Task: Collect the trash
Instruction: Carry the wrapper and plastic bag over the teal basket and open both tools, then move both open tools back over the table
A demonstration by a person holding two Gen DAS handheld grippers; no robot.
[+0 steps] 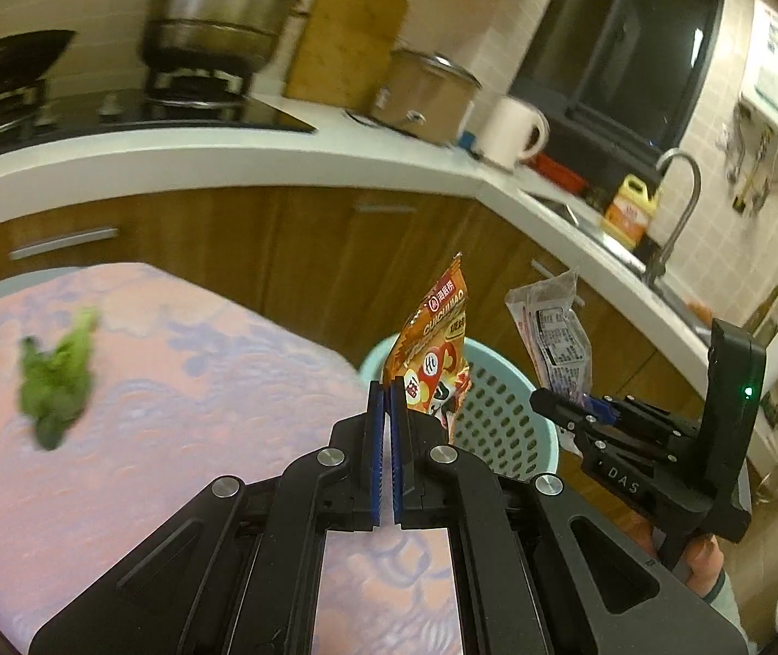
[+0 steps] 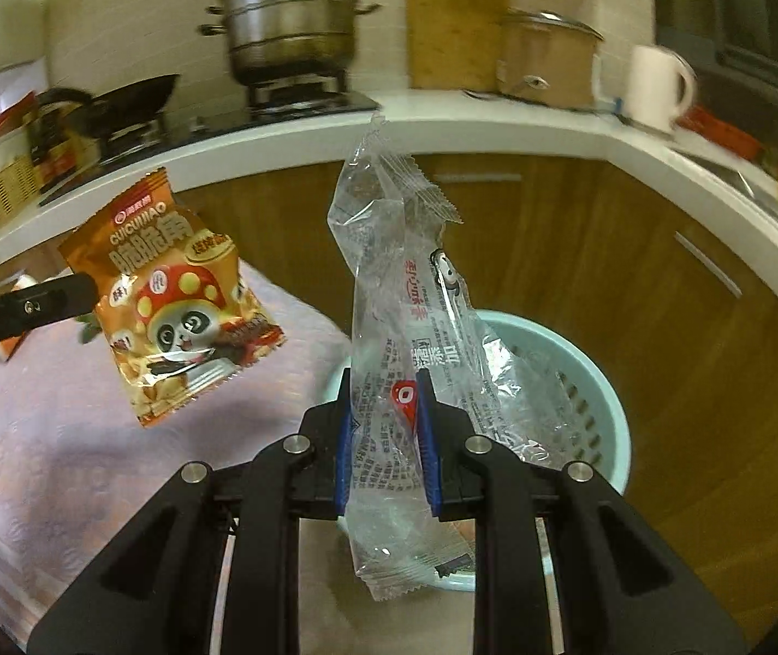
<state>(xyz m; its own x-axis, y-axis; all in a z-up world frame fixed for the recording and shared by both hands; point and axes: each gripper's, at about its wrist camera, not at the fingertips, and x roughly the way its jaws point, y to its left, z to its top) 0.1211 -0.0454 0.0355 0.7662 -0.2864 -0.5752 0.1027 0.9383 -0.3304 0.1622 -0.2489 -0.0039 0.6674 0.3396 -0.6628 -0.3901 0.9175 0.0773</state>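
My left gripper (image 1: 387,387) is shut on an orange snack packet (image 1: 432,349) and holds it up in the air near the rim of a pale blue perforated basket (image 1: 503,415). The packet also shows in the right wrist view (image 2: 176,295), with the left gripper (image 2: 83,289) at its left edge. My right gripper (image 2: 386,382) is shut on a clear plastic wrapper (image 2: 399,284) and holds it upright above the basket (image 2: 596,382). The wrapper (image 1: 552,338) and the right gripper (image 1: 563,404) show at the right of the left wrist view.
A table with a pink patterned cloth (image 1: 170,436) stands to the left of the basket; a green leafy scrap (image 1: 58,376) lies on it. Behind are wooden cabinets (image 1: 307,251), a white counter (image 1: 225,158) with stove, steamer pot (image 1: 225,11), mug (image 1: 511,131) and a sink tap (image 1: 678,207).
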